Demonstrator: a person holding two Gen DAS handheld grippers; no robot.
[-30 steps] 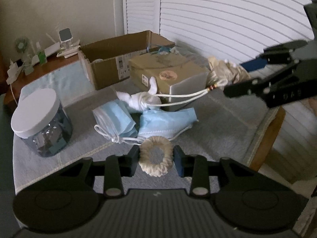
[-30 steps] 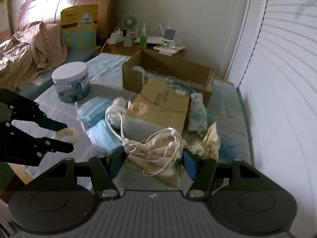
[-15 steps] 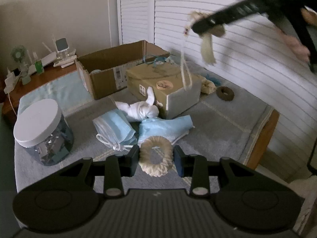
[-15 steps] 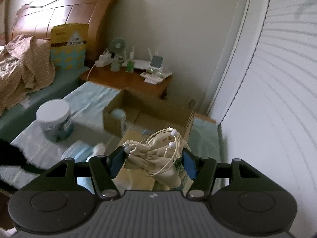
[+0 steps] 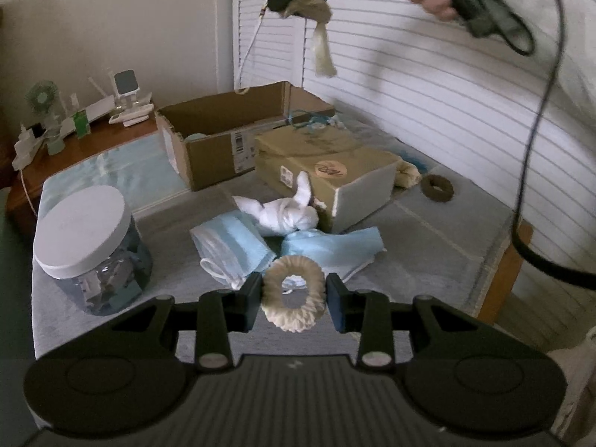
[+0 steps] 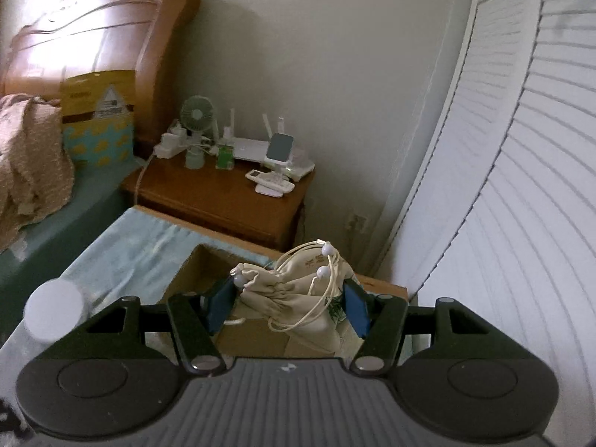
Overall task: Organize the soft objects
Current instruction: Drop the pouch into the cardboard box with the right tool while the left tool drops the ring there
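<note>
My left gripper (image 5: pixel 293 298) is shut on a cream knitted scrunchie (image 5: pixel 294 303), held just above the grey cloth table. Beyond it lie blue face masks (image 5: pixel 231 246), a second blue mask (image 5: pixel 331 247) and a knotted white cloth (image 5: pixel 283 214). My right gripper (image 6: pixel 288 303) is shut on a beige drawstring pouch (image 6: pixel 298 296); in the left wrist view it hangs high (image 5: pixel 316 11) over the open cardboard box (image 5: pixel 223 138), its cord dangling. A dark scrunchie (image 5: pixel 436 187) lies at the far right.
A closed brown box (image 5: pixel 327 171) sits mid-table. A white-lidded jar (image 5: pixel 89 249) stands at the left. A wooden nightstand (image 6: pixel 223 197) with a fan and gadgets is behind the table. Louvred doors (image 5: pixel 447 93) run along the right. A cable (image 5: pixel 529 186) hangs from the right gripper.
My right gripper has lifted the pouch from the table up high and carried it toward the open box. My left gripper has stayed put, holding the scrunchie.
</note>
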